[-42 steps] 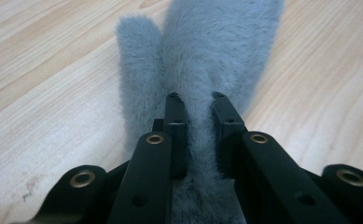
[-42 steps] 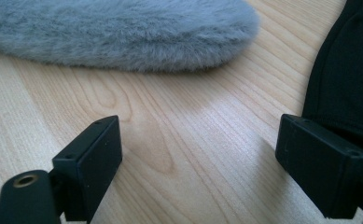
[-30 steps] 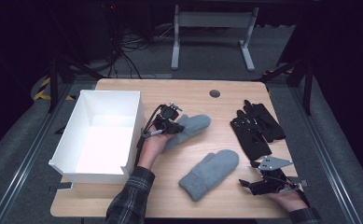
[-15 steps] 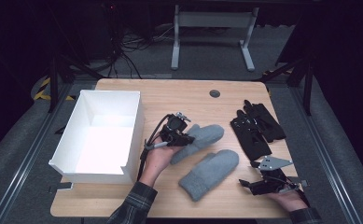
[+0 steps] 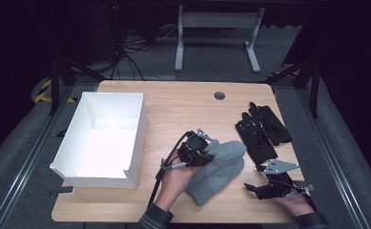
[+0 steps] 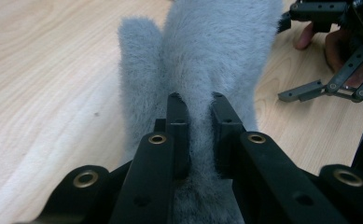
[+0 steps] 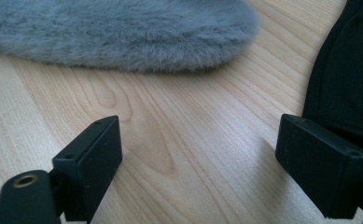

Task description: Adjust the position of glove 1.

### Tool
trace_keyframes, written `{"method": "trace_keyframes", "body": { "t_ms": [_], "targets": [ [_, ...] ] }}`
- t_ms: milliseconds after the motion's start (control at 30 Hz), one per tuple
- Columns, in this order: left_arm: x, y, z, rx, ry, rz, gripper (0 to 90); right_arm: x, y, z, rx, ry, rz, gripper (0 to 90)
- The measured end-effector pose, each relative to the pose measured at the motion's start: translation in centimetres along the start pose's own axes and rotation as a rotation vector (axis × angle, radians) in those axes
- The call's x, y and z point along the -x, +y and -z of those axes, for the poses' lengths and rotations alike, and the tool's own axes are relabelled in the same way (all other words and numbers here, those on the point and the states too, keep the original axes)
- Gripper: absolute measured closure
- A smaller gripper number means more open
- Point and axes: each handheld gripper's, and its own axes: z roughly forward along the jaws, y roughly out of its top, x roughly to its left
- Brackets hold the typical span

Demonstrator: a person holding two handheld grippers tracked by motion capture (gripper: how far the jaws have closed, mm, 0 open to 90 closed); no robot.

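The light wooden worktop [image 5: 183,105] carries two fluffy grey mittens. The upper mitten [image 5: 223,151] has been dragged from beside the white open box [image 5: 104,138] onto the lower mitten [image 5: 211,183] near the front edge, so pairing is judged nearly done. The left claw [image 6: 198,135] is pinched on the upper mitten; the right claw [image 7: 198,158] is spread.

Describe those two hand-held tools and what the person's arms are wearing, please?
Each hand holds a black linkage tool. The left gripper has flat black jaws with brass-coloured rivets at the joints and a black cable trailing back along the forearm. The right gripper carries a grey three-cornered plate on top. Both wrists show dark plaid sleeves.
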Motion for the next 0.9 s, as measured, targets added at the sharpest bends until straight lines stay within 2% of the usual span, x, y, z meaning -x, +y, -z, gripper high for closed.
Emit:
{"method": "trace_keyframes", "body": {
  "t_ms": [133,300,367,500,567,700,867,900],
  "targets": [
    [0.7,-0.3,-1.2,-0.008,-0.011,0.009,81.3,0.0,0.0,0.0,0.0,0.0,0.0,14.8],
    [1.2,-0.9,-2.4,-0.031,0.007,-0.01,77.7,0.0,0.0,0.0,0.0,0.0,0.001,14.8],
    [1.3,-0.9,-2.4,-0.026,0.023,-0.022,68.6,0.0,0.0,0.0,0.0,0.0,0.001,14.8],
    [1.0,-0.8,-1.9,-0.02,0.027,-0.054,50.2,0.0,0.0,0.0,0.0,0.0,0.0,14.8],
    [0.7,-0.9,-1.2,-0.004,0.022,-0.063,46.1,0.0,0.0,0.0,0.0,0.0,0.0,14.8],
    [0.2,-1.4,0.2,0.0,0.011,-0.067,42.3,0.0,0.0,0.0,0.0,0.0,0.0,14.8],
    [-0.4,-2.7,1.7,-0.009,-0.003,-0.077,41.8,0.0,0.0,0.0,0.0,0.0,0.001,14.8],
    [-0.7,-3.3,2.1,-0.009,-0.008,-0.078,41.8,0.0,0.0,0.0,0.0,0.0,0.001,14.8]
  ]
}}
